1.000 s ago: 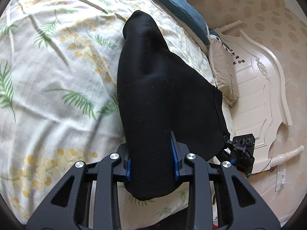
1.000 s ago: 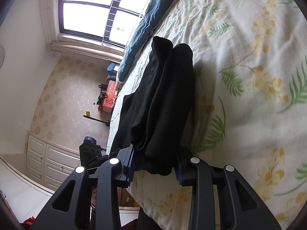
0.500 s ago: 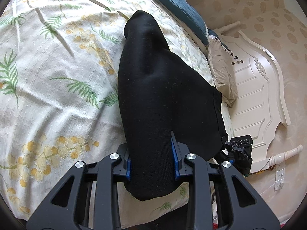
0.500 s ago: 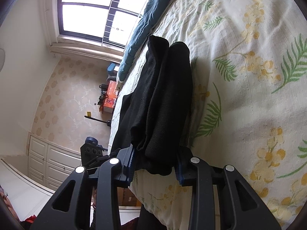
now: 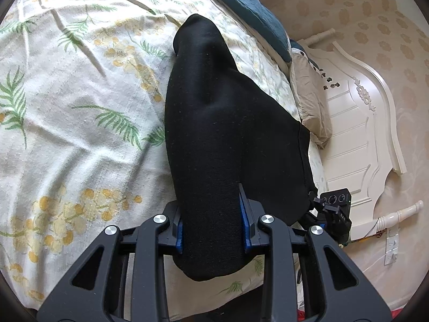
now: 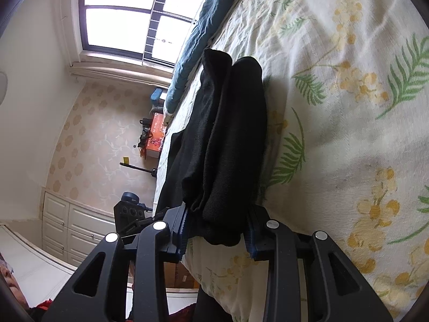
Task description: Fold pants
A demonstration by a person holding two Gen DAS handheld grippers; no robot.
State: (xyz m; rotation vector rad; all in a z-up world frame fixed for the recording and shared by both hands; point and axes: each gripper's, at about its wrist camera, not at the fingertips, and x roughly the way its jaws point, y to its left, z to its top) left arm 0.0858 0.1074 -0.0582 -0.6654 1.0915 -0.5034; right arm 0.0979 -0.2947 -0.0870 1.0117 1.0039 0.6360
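Observation:
The black pants [image 5: 219,123] lie doubled over on the floral bedspread [image 5: 67,112], stretching away from me. My left gripper [image 5: 211,228] is shut on the near end of the pants, with cloth bulging between the blue pads. In the right wrist view the pants [image 6: 228,139] show as two stacked layers on the bedspread [image 6: 348,107]. My right gripper [image 6: 217,230] is shut on their near end. The other gripper shows beside the pants in each view, at the right of the left wrist view [image 5: 332,209] and at the left of the right wrist view [image 6: 128,212].
A blue duvet [image 5: 249,8] lies along the far side of the bed. A beige pillow [image 5: 311,102] rests against the white headboard [image 5: 356,123]. The right wrist view shows a window [image 6: 120,16], white drawers [image 6: 75,225] and an orange box [image 6: 155,139] beyond the bed edge.
Both grippers keep their hold on the pants. The bedspread has slid past in both views, so the grippers and pants have shifted slightly across the bed.

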